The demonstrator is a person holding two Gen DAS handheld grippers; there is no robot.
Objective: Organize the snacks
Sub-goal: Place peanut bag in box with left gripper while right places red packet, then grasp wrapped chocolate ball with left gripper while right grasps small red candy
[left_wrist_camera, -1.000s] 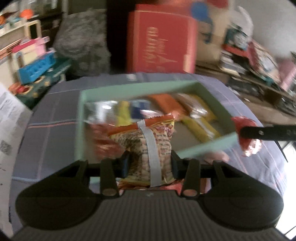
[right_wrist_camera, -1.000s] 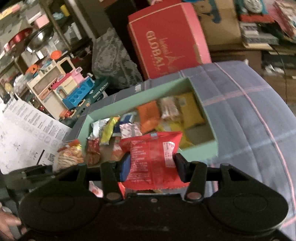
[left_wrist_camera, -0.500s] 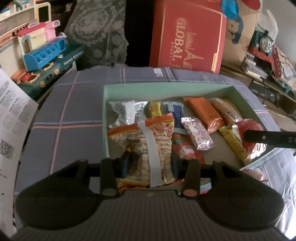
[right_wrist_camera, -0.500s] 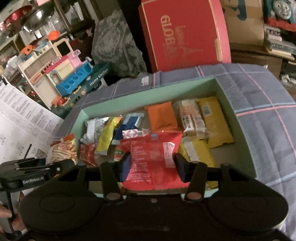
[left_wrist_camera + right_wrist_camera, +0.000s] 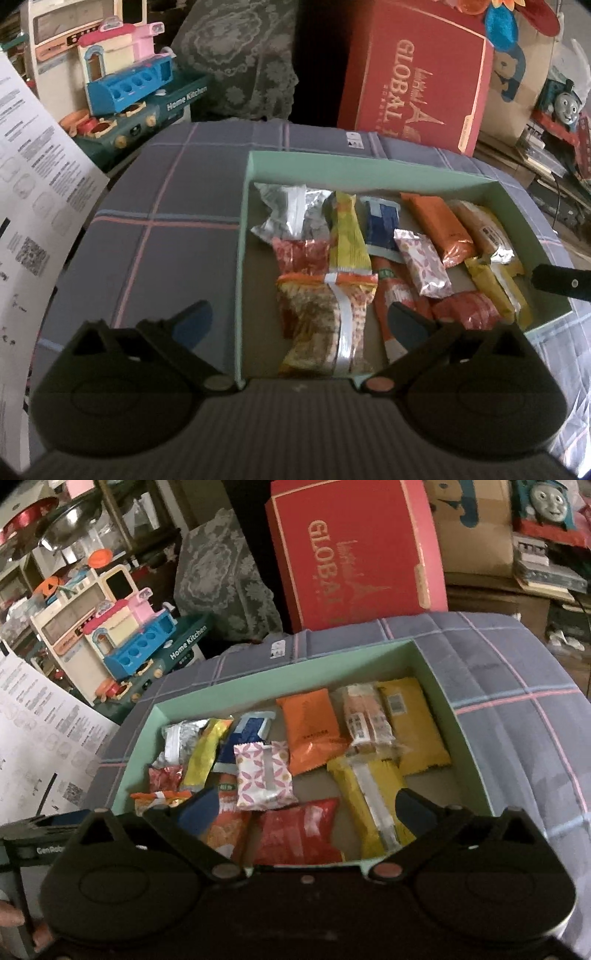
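Observation:
A mint green box (image 5: 243,221) (image 5: 458,709) sits on a plaid cloth and holds several snack packets. My left gripper (image 5: 301,325) is open above the box's near left corner; the orange-and-yellow noodle snack bag (image 5: 328,325) lies in the box between its fingers. My right gripper (image 5: 304,810) is open over the box's near edge; the red snack packet (image 5: 299,834) lies in the box between its fingers. The right gripper's finger shows in the left wrist view (image 5: 561,282), and the left gripper shows at the left edge of the right wrist view (image 5: 33,834).
A red "GLOBAL" box (image 5: 417,81) stands behind the plaid-covered table (image 5: 166,221). A toy kitchen set (image 5: 125,85) and a grey patterned cushion (image 5: 240,59) are at the back left. A printed paper sheet (image 5: 26,184) is at the left.
Both grippers have opened and let go of their packets. The noodle snack bag and the red packet now lie in the green box. Both grippers have moved closer over the box.

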